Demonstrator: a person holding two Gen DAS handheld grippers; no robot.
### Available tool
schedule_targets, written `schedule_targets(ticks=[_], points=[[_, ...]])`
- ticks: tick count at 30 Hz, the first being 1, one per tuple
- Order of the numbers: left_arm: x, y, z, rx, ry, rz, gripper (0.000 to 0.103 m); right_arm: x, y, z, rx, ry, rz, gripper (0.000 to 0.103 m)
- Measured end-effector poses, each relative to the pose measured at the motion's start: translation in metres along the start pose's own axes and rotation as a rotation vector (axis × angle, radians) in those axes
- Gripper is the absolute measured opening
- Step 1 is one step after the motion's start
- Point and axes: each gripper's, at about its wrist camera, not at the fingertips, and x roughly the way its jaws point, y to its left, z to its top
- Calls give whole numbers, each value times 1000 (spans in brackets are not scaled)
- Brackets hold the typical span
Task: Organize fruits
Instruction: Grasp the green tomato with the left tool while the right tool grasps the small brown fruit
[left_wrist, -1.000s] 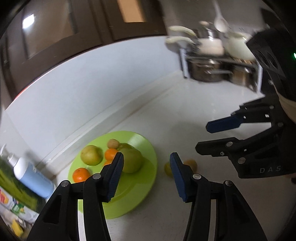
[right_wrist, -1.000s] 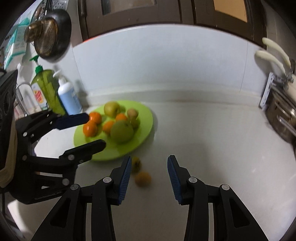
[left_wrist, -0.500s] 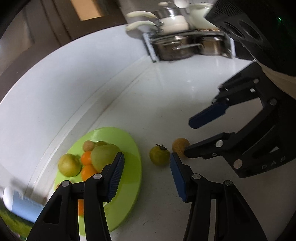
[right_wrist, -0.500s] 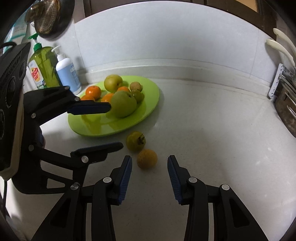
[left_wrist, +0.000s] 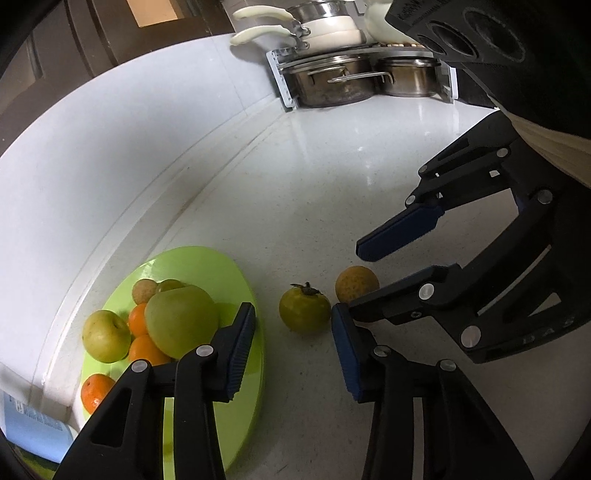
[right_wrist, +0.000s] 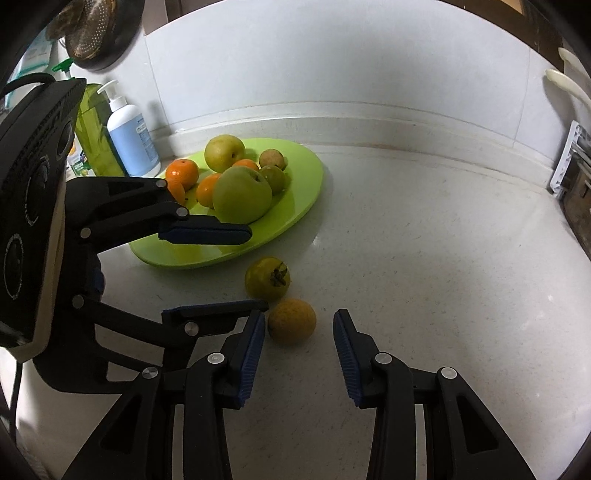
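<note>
Left wrist view: my left gripper (left_wrist: 293, 334) is spread wide and holds nothing. Between its fingers, a little ahead on the white counter (left_wrist: 332, 177), sits a green persimmon (left_wrist: 304, 311). Its dark calyx points up and slightly away from me. Just right of it, close but seemingly not touching, lies a small orange fruit (left_wrist: 356, 283). To the left is a lime-green plate (left_wrist: 207, 269) piled with a big green apple (left_wrist: 181, 317), a yellow pear (left_wrist: 106, 336) and several mandarins (left_wrist: 146, 349). My right gripper (left_wrist: 373, 280) comes in from the right, also spread and empty, its lower finger right beside the orange fruit. Steel pots (left_wrist: 364, 79) stand in a rack at the back.

Right wrist view: the orange fruit (right_wrist: 291, 321) lies just ahead of my right gripper (right_wrist: 299, 349), nearer the left finger. The persimmon (right_wrist: 267, 278) sits just beyond it, its calyx here turned right and toward me. The plate (right_wrist: 303, 184) is behind both. My left gripper (right_wrist: 229, 267) reaches in from the left. Soap bottles (right_wrist: 129, 136) stand against the wall.

Both loose fruits are nearly round, with no clear long axis. I judge them light, smooth and apt to roll. The persimmon may bruise, so I would pinch each gently across its widest middle, keeping clear of the calyx.
</note>
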Motion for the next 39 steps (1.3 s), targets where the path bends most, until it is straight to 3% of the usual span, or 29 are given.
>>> schedule_targets(ticks=[4, 13, 27, 31, 39], points=[[5, 1, 5, -2, -6, -4, 42, 2, 0, -1, 10, 6, 13, 30], [5, -1, 6, -5, 4, -5, 31, 0, -7, -4, 67, 4, -3, 29], [10, -10, 5, -15, 36, 77, 29, -2, -15, -6, 113, -2, -5, 29], [7, -6, 7, -69, 33, 57, 28, -1, -16, -5, 120, -4, -6, 29], [-22, -3, 7, -212, 14, 94, 29, -15, -17, -3, 129, -37, 6, 30]])
